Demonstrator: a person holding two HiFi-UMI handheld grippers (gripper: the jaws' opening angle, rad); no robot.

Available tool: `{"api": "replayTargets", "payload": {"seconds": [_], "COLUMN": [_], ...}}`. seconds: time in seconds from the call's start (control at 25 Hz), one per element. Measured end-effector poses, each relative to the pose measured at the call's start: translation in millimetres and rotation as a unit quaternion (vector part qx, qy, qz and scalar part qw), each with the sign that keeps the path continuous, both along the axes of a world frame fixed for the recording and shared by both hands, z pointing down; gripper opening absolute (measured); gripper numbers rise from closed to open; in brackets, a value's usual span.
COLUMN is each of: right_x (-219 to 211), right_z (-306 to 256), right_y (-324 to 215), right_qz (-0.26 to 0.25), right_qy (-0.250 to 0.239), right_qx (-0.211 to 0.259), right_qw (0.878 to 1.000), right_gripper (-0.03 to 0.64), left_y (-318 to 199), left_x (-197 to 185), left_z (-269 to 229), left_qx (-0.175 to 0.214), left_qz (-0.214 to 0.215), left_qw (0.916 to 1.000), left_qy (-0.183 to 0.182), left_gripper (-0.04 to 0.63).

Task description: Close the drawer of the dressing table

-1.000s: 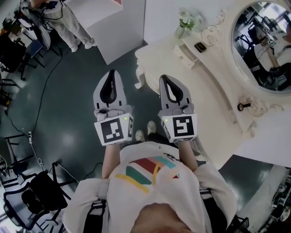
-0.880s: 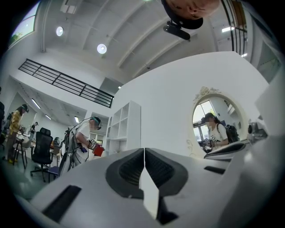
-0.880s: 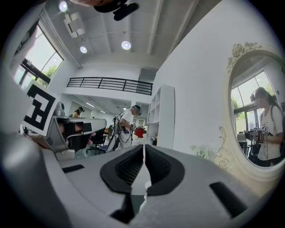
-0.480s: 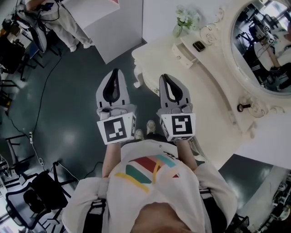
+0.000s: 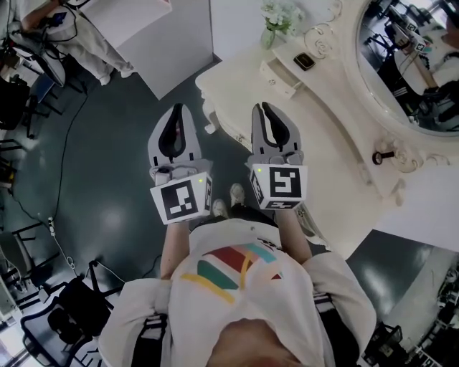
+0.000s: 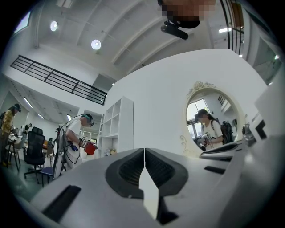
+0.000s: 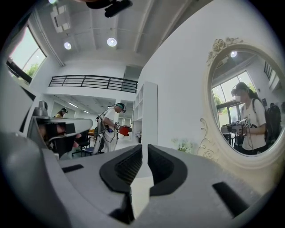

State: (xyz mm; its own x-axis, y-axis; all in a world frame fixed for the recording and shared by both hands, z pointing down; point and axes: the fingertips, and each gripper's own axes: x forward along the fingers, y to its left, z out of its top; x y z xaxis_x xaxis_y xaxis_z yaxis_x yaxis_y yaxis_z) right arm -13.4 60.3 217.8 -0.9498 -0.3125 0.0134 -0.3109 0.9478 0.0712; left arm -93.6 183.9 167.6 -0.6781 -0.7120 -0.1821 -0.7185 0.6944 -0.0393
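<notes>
The cream dressing table [image 5: 337,136] runs along the upper right of the head view, under its oval mirror [image 5: 405,64]. A small drawer [image 5: 281,76] of the low unit on the tabletop juts out toward the table's front, with a dark object [image 5: 304,62] on top of that unit. My left gripper [image 5: 178,111] is shut and empty over the dark floor, left of the table. My right gripper [image 5: 262,109] is shut and empty, its tip at the table's front edge, short of the drawer. The mirror [image 7: 245,102] shows in both gripper views. Each gripper's jaws touch, in the left gripper [image 6: 144,151] view and the right gripper [image 7: 144,149] view.
A vase of flowers [image 5: 276,16] stands at the table's far end. A white cabinet [image 5: 154,39] stands behind the left gripper. A person in white [image 5: 86,36], chairs and floor cables [image 5: 64,158] fill the left side. A black knob [image 5: 382,155] sits by the mirror frame.
Both grippers have moved forward toward the dressing table. The table and drawer now lie nearer the right gripper's tip. Both stay shut.
</notes>
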Motion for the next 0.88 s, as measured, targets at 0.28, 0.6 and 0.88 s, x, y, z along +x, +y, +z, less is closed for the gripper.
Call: {"api": "replayTargets", "payload": {"seconds": [0.28, 0.6, 0.88], "right_x": [-15, -40, -63], "right_z": [28, 81, 134], "right_y": [-42, -93, -137], "right_qz": [0.063, 0.131, 0.177], "right_qy": [0.033, 0.053, 0.075], "right_qx": [0.002, -0.037, -0.064], "right_qw": [0.997, 0.989, 0.979], "right_gripper": [0.032, 0.081, 0.101], "left_y": [-32, -67, -97], "left_x": [-13, -29, -50], "left_z": [17, 60, 94], "left_qx": [-0.014, -0.065, -0.093], "left_qz": [0.023, 0.05, 0.062], "left_qw": [0.9996, 0.9961, 0.9925], "left_qy": [0.009, 0.031, 0.049], "left_gripper": [0.008, 0.008, 0.008]}}
